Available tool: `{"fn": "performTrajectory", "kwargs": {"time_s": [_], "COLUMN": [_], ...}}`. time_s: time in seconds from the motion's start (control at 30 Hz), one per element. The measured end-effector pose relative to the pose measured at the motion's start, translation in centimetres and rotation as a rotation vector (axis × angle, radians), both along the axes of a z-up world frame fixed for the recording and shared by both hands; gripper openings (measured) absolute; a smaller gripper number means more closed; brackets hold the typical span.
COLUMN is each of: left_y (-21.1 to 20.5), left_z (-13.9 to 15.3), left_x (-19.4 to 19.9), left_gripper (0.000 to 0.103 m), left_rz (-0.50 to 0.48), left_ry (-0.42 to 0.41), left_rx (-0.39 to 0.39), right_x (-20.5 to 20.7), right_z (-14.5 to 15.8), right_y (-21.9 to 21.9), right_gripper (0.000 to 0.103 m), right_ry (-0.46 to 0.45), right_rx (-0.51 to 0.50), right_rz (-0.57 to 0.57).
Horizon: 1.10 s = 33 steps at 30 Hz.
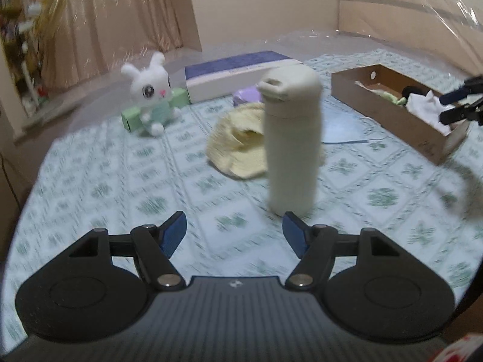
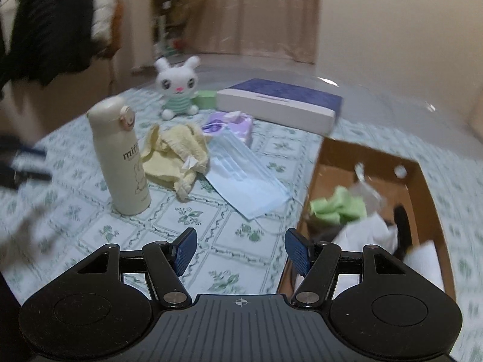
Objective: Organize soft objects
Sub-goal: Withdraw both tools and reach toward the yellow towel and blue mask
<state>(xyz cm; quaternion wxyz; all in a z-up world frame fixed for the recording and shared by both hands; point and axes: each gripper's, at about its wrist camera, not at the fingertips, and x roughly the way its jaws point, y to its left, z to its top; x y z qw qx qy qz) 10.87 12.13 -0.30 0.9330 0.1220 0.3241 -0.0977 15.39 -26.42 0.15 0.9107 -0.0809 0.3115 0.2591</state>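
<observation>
Both tongs hang released and empty: the left tongs (image 1: 234,230) face the upright cream bottle (image 1: 292,141), the right tongs (image 2: 241,252) hover at the cardboard box (image 2: 422,181). Ahead-left of the right tongs lies the blue face mask (image 2: 244,175), long axis slanting toward them. The yellow cloth (image 2: 175,155) sits beyond, probably the left's reach, though blur muddies it.

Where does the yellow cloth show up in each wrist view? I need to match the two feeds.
Left wrist: the yellow cloth lies mid-frame, directly behind the cream bottle, which hides part of it.
Right wrist: the yellow cloth sits left of centre, just right of the cream bottle, beside the blue face mask.
Shared landmark: the white bunny plush beyond it.
</observation>
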Motion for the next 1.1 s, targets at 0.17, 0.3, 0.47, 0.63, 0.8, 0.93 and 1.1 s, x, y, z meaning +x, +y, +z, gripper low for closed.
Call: {"fn": "performTrajectory", "kwargs": {"time_s": [0.17,0.3,0.47,0.63,0.8,0.93,1.1], "left_y": [1.5,2.1,2.5,2.8,2.9,2.9,2.6], "left_z": [0.2,-0.4,-1.2,-2.4,-3.7,-4.6,-6.0], "left_x": [3.4,6.1,9.0,11.3,13.8,15.8,18.3], "left_gripper": [0.067,0.067,0.067,0.067,0.073,0.079,0.079], "left_rz": [-0.099,-0.247,-0.391,-0.540,-0.657,-0.717,-0.790], "left_ry": [-0.054,-0.077,-0.108,-0.121,-0.107,-0.104,-0.086], "left_rx": [0.096,0.146,0.192,0.255,0.267,0.276,0.288], "right_x": [2.4,4.2,5.7,7.4,9.1,10.5,12.2], "right_z": [-0.6,-1.3,-2.6,-4.2,-5.2,-5.7,-6.4], "right_y": [1.2,2.1,3.5,4.9,6.1,6.8,7.9], "right_gripper": [0.065,0.065,0.065,0.081,0.084,0.086,0.087], "right_ry": [-0.039,-0.066,-0.124,-0.155,-0.184,-0.198,-0.205], "right_rx": [-0.111,-0.185,-0.287,-0.373,-0.428,-0.452,-0.492], "right_rz": [0.109,0.201,0.373,0.485,0.538,0.560,0.589]}}
